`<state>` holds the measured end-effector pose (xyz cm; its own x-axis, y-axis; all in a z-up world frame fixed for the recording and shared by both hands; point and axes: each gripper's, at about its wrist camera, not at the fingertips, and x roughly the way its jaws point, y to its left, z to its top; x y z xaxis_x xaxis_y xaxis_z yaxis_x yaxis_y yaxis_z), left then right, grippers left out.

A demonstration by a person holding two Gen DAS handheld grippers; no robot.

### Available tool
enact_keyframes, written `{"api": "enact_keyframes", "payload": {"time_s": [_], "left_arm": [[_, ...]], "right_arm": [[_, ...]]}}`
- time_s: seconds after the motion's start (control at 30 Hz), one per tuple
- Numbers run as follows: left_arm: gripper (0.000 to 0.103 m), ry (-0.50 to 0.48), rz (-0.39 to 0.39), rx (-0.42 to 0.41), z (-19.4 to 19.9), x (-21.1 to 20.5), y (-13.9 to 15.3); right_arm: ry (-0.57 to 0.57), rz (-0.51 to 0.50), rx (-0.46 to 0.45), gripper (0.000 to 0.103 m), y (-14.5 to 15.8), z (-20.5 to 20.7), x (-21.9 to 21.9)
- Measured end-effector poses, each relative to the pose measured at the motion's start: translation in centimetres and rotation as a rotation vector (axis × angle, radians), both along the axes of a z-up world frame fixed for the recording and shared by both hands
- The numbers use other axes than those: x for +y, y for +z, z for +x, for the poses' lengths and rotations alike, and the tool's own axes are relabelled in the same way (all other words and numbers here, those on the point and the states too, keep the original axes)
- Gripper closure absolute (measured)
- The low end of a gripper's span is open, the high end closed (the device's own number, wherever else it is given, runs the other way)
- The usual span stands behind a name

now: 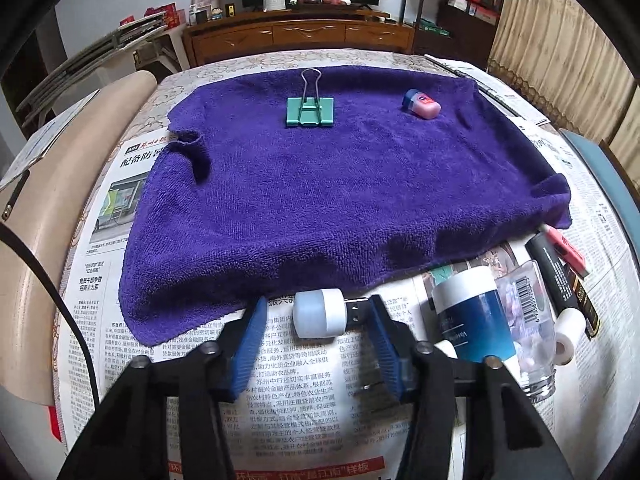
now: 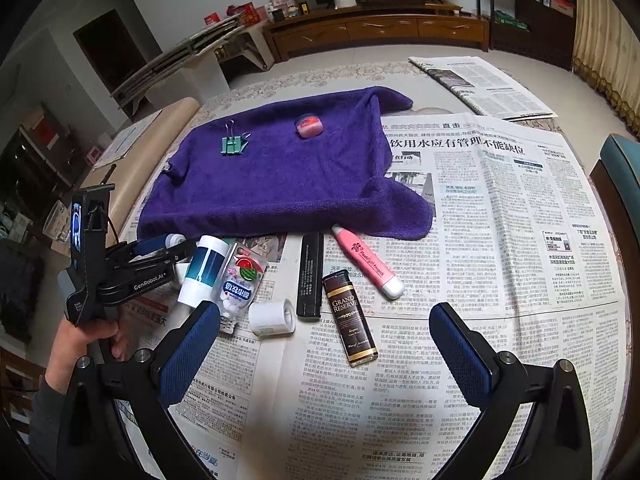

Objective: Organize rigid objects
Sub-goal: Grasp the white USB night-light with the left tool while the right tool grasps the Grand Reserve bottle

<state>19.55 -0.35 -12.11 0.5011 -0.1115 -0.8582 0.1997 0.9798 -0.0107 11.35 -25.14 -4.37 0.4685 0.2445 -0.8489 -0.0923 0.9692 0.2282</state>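
A purple towel (image 1: 340,184) lies on the newspaper-covered table, with a green binder clip (image 1: 310,110) and a small pink jar (image 1: 422,105) on it; both also show in the right wrist view, the clip (image 2: 233,145) and the jar (image 2: 309,126). My left gripper (image 1: 318,314) is open around a white USB light (image 1: 320,313) at the towel's near edge, pads beside it with gaps. It shows from outside in the right wrist view (image 2: 162,246). My right gripper (image 2: 326,344) is open and empty above the newspaper, just short of a dark Grand Reserve bottle (image 2: 352,322).
Near the towel's front edge lie a blue-and-white tube (image 2: 202,270), a clear candy bottle (image 2: 239,280), a white tape roll (image 2: 272,317), a black bar (image 2: 310,274) and a pink pen-like stick (image 2: 366,261). Newspapers (image 2: 500,216) cover the table. A chair (image 2: 624,184) stands right.
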Motion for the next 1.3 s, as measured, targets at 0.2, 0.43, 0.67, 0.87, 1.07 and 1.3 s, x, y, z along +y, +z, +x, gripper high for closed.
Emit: {"api": "enact_keyframes", "payload": {"time_s": [0.2,0.43,0.67,0.87,1.07,1.3], "left_arm": [[0.069,0.014,-0.052,-0.023,-0.9,0.8,0.2],[0.069,0.027,-0.091,-0.034,-3.1,2.3,0.5],[0.069,0.015,-0.115,-0.041,-4.7,3.0,0.6],[0.069,0.022,-0.107,-0.049,-5.0,3.7,0.8],[0.069,0.043,-0.127,-0.062,-5.3,5.1,1.4],[0.069,0.051,-0.138,-0.052,-5.6,6.0,1.3]], "right_arm": [[0.007,-0.004,0.005,0.0,-0.1,0.0,0.3],[0.015,-0.098,0.0,0.0,-0.7,-0.1,-0.6],[0.018,-0.186,0.018,0.0,-3.7,-0.2,-3.0],[0.119,-0.209,0.023,0.007,-5.9,0.0,-0.7],[0.164,-0.247,0.004,0.04,-7.3,0.6,1.2],[0.174,-0.252,-0.053,0.08,-6.9,0.5,2.1]]}}
